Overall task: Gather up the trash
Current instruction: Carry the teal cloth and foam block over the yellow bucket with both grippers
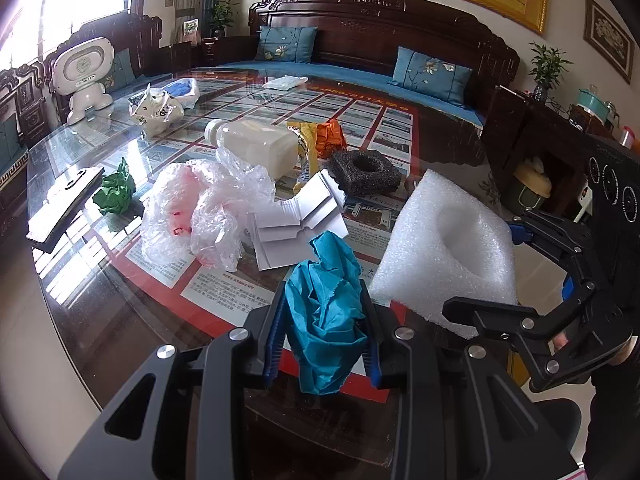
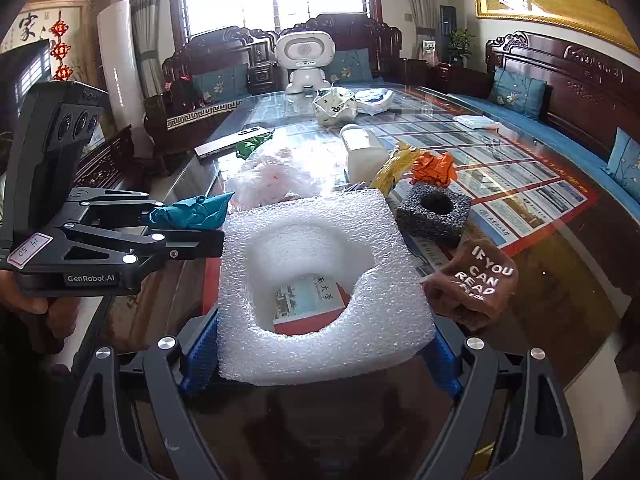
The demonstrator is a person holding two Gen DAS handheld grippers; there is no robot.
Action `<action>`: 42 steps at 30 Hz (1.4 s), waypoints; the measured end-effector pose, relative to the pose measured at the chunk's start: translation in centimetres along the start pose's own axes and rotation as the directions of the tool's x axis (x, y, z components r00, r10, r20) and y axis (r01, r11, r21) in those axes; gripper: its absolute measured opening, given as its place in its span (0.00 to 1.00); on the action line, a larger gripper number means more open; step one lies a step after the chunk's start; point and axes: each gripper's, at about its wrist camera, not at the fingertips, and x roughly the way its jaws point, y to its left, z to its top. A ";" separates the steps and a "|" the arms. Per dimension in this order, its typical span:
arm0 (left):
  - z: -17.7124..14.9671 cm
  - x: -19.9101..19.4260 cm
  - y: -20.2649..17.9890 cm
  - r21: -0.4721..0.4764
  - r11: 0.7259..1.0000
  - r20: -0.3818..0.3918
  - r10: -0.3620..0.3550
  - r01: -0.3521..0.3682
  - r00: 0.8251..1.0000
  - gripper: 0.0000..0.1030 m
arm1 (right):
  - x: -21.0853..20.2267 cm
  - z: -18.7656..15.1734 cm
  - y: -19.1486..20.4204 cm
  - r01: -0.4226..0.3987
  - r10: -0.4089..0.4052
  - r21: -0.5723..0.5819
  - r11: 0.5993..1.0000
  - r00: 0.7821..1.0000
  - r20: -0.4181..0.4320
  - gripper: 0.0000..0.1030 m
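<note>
My left gripper (image 1: 325, 340) is shut on a crumpled teal paper (image 1: 324, 312), held above the near edge of the glass table (image 1: 120, 300); the paper also shows in the right wrist view (image 2: 192, 212). My right gripper (image 2: 320, 356) is shut on a white foam block (image 2: 320, 280) with a round hole, lifted over the table edge; the block also shows in the left wrist view (image 1: 444, 248). On the table lie clear plastic bags (image 1: 196, 208), a white bottle (image 1: 256, 144), folded white paper (image 1: 296, 220), a black foam block (image 1: 364, 172), green paper (image 1: 116, 192) and orange paper (image 1: 330, 136).
A brown cloth with white letters (image 2: 472, 280) lies at the right of the foam. A white toy robot (image 1: 86, 76), a printed bag (image 1: 154, 112) and a dark flat device (image 1: 64, 204) sit farther left. Wooden sofas with blue cushions (image 1: 432, 72) surround the table.
</note>
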 end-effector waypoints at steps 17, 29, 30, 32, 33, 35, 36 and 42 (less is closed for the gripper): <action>0.0 0.2 -9.6 0.168 0.982 -0.018 -0.089 0.090 0.996 0.32 | -10.1 -5.8 -3.1 0.166 -0.167 0.091 0.982 0.986 0.006 0.80; -0.6 1.2 -23.1 0.399 0.862 -0.112 -0.292 0.312 0.950 0.32 | -18.2 -13.7 -7.5 0.342 -0.328 0.197 0.919 0.939 -0.103 0.80; -0.6 1.5 -24.2 0.416 0.849 -0.126 -0.302 0.327 0.945 0.32 | -18.7 -14.2 -7.8 0.353 -0.338 0.205 0.913 0.935 -0.107 0.80; -0.7 2.0 -26.3 0.447 0.817 -0.159 -0.328 0.364 0.931 0.32 | -19.8 -15.2 -8.4 0.368 -0.350 0.226 0.902 0.930 -0.114 0.80; -0.8 2.2 -27.2 0.458 0.804 -0.175 -0.337 0.380 0.925 0.32 | -20.3 -15.8 -8.8 0.377 -0.358 0.237 0.895 0.926 -0.120 0.80; -0.9 2.9 -29.0 0.487 0.778 -0.194 -0.347 0.397 0.918 0.32 | -21.1 -17.1 -9.7 0.398 -0.374 0.252 0.882 0.917 -0.140 0.80; -0.9 3.3 -29.8 0.499 0.765 -0.205 -0.351 0.406 0.914 0.32 | -21.4 -17.7 -10.2 0.406 -0.378 0.261 0.876 0.913 -0.152 0.80; -1.4 7.3 -34.5 0.540 0.707 -0.318 -0.329 0.456 0.889 0.32 | -22.3 -21.3 -12.6 0.432 -0.378 0.299 0.850 0.898 -0.225 0.80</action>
